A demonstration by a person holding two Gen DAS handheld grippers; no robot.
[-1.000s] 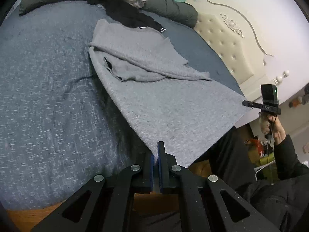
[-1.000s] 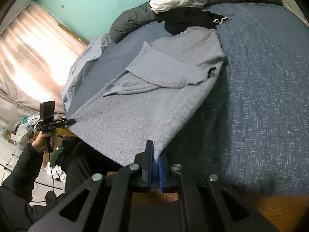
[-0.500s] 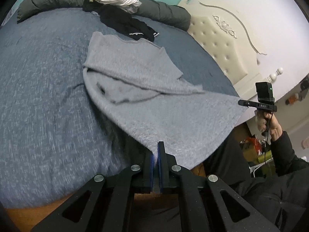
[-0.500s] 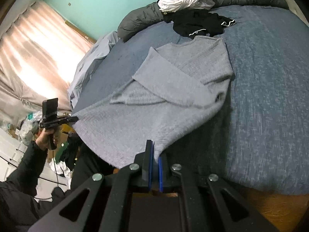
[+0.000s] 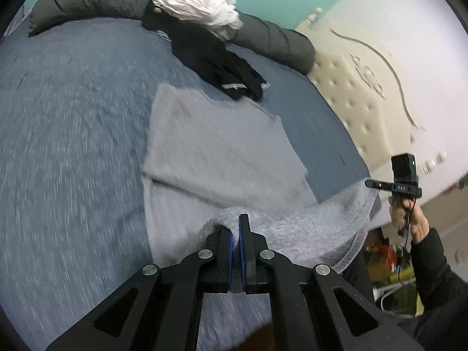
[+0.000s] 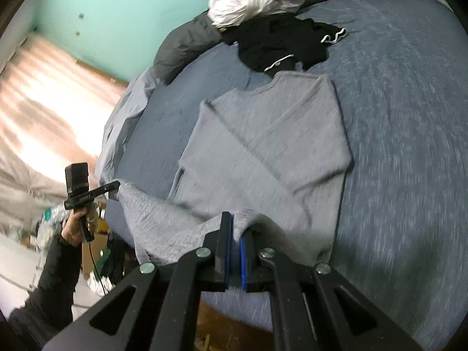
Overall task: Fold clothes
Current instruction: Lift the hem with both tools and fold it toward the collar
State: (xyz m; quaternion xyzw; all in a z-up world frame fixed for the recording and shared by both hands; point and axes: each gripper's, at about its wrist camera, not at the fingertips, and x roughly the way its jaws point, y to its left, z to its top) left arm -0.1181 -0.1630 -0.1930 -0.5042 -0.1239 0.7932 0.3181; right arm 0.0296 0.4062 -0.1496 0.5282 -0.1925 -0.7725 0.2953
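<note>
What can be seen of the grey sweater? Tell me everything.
The grey sweater is a soft, fuzzy knit lying on the blue bedspread, neckline toward the black garment. Its sleeves are folded across the chest. The hem is lifted off the bed: the left gripper and the right gripper each pinch a bottom corner with jaws shut, and the hem sags between them.

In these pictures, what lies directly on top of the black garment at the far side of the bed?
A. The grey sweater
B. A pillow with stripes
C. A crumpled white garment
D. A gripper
C: a crumpled white garment sits on the far end of the black garment, while the grey sweater lies nearer, spread on the blue bedspread.
</note>
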